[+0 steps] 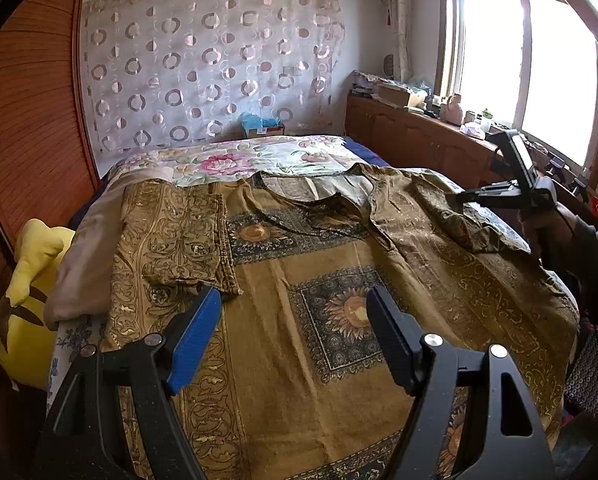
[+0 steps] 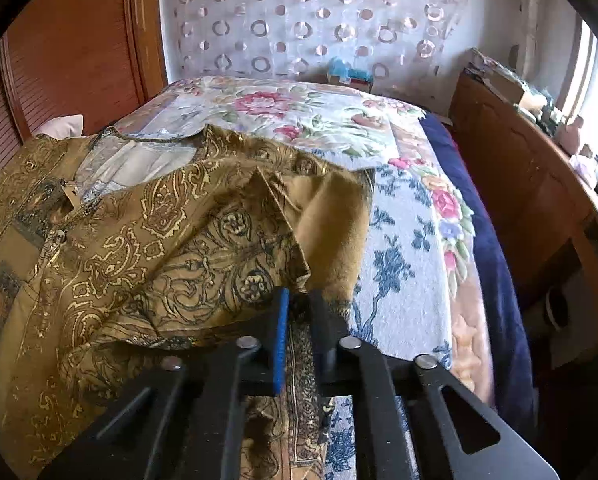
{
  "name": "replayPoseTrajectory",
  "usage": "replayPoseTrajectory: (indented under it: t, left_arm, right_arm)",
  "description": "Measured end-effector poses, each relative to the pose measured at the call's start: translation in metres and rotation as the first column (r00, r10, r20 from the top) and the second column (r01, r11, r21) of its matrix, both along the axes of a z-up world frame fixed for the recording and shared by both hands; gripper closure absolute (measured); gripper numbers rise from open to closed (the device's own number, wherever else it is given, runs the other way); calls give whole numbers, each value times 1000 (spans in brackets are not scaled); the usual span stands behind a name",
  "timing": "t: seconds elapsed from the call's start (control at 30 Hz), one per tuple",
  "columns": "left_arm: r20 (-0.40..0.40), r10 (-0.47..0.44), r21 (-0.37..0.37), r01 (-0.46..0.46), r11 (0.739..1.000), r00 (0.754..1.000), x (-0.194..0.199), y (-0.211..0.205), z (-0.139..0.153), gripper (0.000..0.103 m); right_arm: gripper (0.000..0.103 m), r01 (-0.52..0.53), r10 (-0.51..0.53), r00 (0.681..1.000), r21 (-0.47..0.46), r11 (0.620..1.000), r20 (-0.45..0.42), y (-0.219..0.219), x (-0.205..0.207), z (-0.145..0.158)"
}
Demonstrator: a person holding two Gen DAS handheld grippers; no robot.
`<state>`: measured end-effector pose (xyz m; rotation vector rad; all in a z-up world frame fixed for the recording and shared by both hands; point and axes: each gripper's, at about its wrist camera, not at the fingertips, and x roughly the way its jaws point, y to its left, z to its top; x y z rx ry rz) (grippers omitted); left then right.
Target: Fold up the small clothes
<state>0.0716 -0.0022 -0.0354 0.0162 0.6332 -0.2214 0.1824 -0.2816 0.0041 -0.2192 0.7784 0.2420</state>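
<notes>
While right gripper [image 2: 297, 308] pinches shirt [image 1: 319, 280] sleeve, left gripper [image 1: 295, 320] hovers agape above.

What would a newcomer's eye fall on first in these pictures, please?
The gold-brown patterned shirt spread across the bed, one sleeve already folded over its body, catches the eye first. The right hand-held gripper is shut on the other sleeve, lifting it off the floral bedspread. The left hand-held gripper hovers open above the shirt; a yellow plush toy sits beside the bed.
</notes>
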Motion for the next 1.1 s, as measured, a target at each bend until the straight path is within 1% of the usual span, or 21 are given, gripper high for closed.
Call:
replayPoseTrajectory:
  t: [0.1,0.23,0.4,0.47,0.5,0.53,0.57,0.6,0.63,0.7,0.77,0.9,0.97,1.1]
  left_arm:
    - [0,2,2,-2,1000,1000,1,1,-1,27]
    - [1,14,10,-14,1000,1000,2,4,0,27]
    - [5,28,11,-28,1000,1000,5,11,2,27]
    - [6,32,9,-32,999,999,6,15,3,27]
    - [6,32,9,-32,999,999,7,16,4,27]
    - [7,32,10,-33,999,999,7,16,4,27]
    - [9,32,11,-32,999,999,8,17,4,27]
    - [9,31,11,-32,999,999,9,19,5,27]
    - [9,33,12,-33,999,999,10,20,5,27]
    - [10,36,14,-37,999,999,15,24,5,27]
    - [10,46,22,-46,999,999,20,29,6,27]
    - [10,72,49,-73,996,997,36,42,6,27]
    - [8,86,44,-86,995,996,45,53,7,27]
    - [-2,115,60,-115,992,993,64,70,7,27]
  right_arm:
    - [97,-37,36,999,34,999,26,2,-8,13]
    - [97,-105,100,993,80,991,60,20,-9,30]
    - [97,-190,182,979,94,977,90,61,-2,49]
    - [97,-214,205,975,110,971,85,75,4,54]
    - [92,-219,210,974,120,968,81,78,5,56]
    - [80,-217,209,975,121,969,77,82,7,57]
    - [71,-211,202,976,117,971,83,83,7,59]
    - [56,-203,193,977,110,973,92,83,8,61]
    - [52,-193,183,978,99,976,100,80,8,60]
    - [50,-147,142,983,45,988,113,77,6,57]
    - [49,-96,94,991,12,995,97,67,10,46]
    - [49,-36,37,999,-10,999,39,39,20,22]
    - [49,-5,5,1000,-4,1000,15,26,26,12]
    - [49,39,-38,999,16,999,-23,14,32,5]
